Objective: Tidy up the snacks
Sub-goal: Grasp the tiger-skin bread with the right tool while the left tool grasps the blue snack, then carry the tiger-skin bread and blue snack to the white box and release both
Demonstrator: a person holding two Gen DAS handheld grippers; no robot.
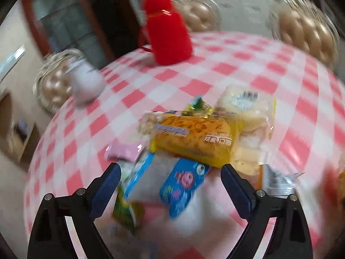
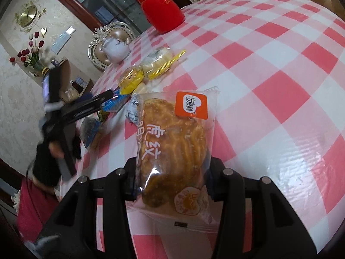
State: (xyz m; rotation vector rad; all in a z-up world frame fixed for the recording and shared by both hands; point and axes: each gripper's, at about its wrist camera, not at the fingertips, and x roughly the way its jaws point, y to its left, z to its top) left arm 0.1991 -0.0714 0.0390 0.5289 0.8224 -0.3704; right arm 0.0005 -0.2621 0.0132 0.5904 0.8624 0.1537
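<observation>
1. While the right gripper [image 2: 172,177] clamps its jaws on a clear-wrapped golden pastry packet [image 2: 172,149], that packet stands upright between the fingers above the pink-and-white checked tablecloth [image 2: 269,69].
2. The left gripper [image 1: 170,179] has its jaws spread wide with nothing pressed between them; it hovers over a heap of snacks.
3. Below it, a blue-and-white packet [image 1: 172,185] lies nearest, partly under a yellow cake packet [image 1: 194,142].
4. A small pink packet [image 1: 125,151] sits just to the left of the yellow one, and a pale bread packet [image 1: 248,108] lies behind it to the right.
5. A green-edged packet [image 1: 127,209] pokes out under the blue one; the left view is blurred, so its print cannot be read.
6. A red flask [image 2: 160,6] stands well apart at the table's far side, and a white teapot [image 2: 116,47] sits near the left edge.
</observation>
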